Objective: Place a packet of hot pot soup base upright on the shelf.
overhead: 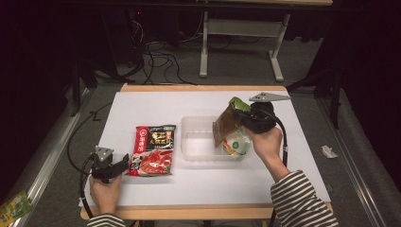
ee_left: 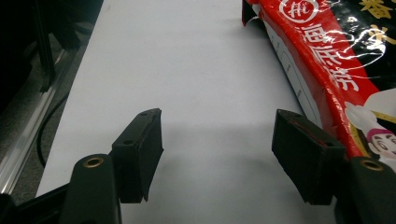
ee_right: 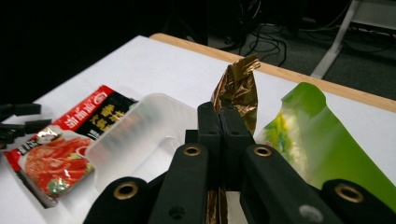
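White table (overhead: 142,101) stood against a dark room with cables on the floor. Your right gripper (overhead: 242,115) had its jaws clamped tight on a bronze foil packet (overhead: 224,125), holding it, with a green-and-white packet (overhead: 238,142) beside it, over the clear plastic tub (overhead: 194,144). Your left gripper (overhead: 124,161) rested with jaws wide apart, holding nothing, just beside the red hotpot packet (overhead: 153,151).

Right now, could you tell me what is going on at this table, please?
A person is working with two handheld grippers. The right gripper is shut on a brown packet and a green one, holding them over the clear tub. The left gripper is open on the table, beside a red sauce packet.
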